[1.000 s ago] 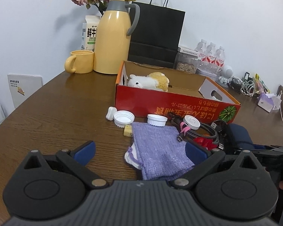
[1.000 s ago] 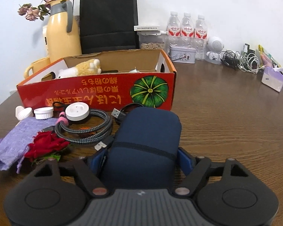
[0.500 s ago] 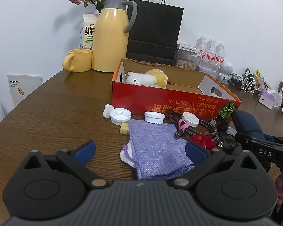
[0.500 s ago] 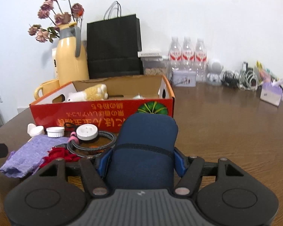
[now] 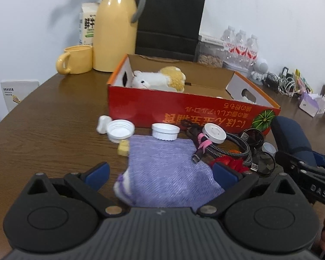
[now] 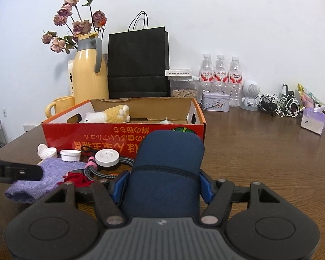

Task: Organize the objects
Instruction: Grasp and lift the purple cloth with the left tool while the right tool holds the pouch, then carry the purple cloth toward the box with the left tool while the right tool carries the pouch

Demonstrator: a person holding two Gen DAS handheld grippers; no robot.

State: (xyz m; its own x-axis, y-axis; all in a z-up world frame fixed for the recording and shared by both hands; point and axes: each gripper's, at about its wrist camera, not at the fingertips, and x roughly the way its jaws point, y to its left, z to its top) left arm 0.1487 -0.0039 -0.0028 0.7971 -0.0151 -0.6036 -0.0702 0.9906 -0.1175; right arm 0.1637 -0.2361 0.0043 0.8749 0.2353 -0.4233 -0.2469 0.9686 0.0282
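The right gripper (image 6: 162,186) clamps a dark blue rounded fabric pouch (image 6: 165,169), lifted clear of the brown wooden desk (image 6: 260,151) before the red cardboard box (image 6: 93,136). The left gripper (image 5: 160,175) stands open over a folded lavender cloth (image 5: 166,169).

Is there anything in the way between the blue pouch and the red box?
Only the box's own front wall. The right gripper holds the blue pouch just in front of it, so the pouch must go over that wall. Inside, the plush toy lies on the left; the right side looks free.
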